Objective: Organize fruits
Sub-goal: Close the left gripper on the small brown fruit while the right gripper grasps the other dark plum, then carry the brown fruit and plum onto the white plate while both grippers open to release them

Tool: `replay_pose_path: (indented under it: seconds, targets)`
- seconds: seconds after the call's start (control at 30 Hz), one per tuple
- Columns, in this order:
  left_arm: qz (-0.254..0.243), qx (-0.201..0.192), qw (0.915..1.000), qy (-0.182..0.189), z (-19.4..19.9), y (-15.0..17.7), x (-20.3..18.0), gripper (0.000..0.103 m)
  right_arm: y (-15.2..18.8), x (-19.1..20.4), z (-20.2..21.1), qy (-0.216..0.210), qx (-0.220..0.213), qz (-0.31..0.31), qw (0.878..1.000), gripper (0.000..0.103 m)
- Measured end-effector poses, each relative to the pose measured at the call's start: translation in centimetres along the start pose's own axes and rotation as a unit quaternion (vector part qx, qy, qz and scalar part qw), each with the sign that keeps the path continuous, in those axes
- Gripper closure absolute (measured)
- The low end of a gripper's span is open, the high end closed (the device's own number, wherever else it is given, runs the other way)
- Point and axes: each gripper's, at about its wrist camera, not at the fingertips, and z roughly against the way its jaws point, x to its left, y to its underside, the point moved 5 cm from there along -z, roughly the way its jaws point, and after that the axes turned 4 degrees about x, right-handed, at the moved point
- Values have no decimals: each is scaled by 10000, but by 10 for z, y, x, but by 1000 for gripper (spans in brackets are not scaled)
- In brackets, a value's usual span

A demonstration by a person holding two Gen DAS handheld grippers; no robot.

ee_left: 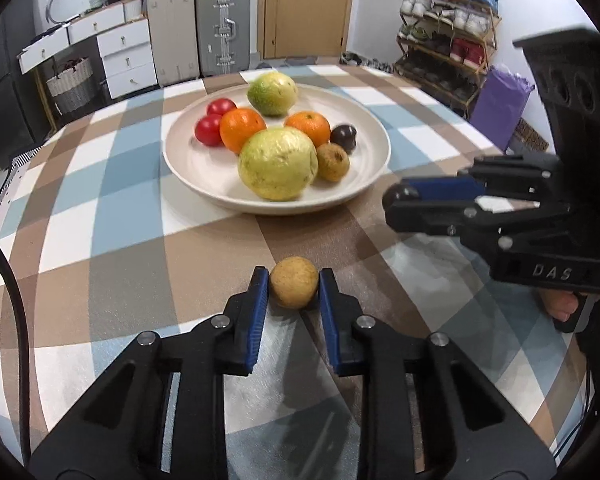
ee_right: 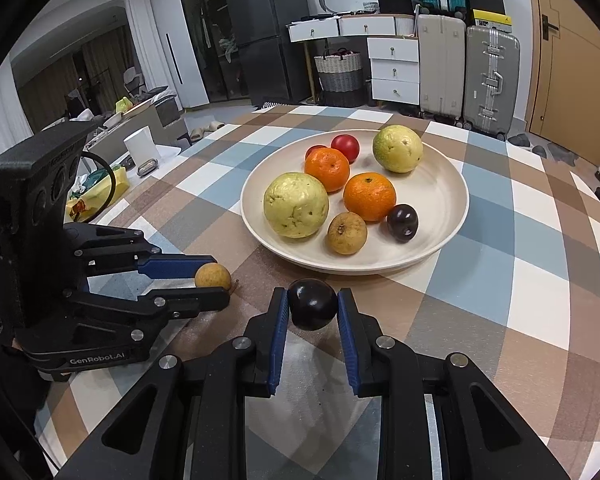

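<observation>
Left tongs (ee_left: 294, 288) closed on a small tan fruit (ee_left: 294, 288), low over the checked desk (ee_left: 120, 240). Right tongs (ee_right: 313, 305) clamped on a dark plum (ee_right: 313, 305), raised clear of the cloth. Both gripped across the widest part, probably to stop rolling. Just ahead, a cream plate (ee_right: 440, 200) already carrying 8 fruits, likely destination for these 2.
</observation>
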Motion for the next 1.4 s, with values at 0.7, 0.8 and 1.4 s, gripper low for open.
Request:
replay_pose_path:
  seconds: [0.7, 0.8, 1.4]
  targets:
    - [791, -1069, 9910, -155, 33, -27, 29, 80, -17, -22, 34, 203, -981, -475, 9938, 78]
    - [874, -1188, 9888, -246, 34, -36, 34, 81, -20, -27, 35, 340, -1031, -542, 9926, 78]
    - [1016, -1376, 9832, -637, 6, -73, 50, 80, -32, -49, 16, 349, -1060, -977, 9889, 78]
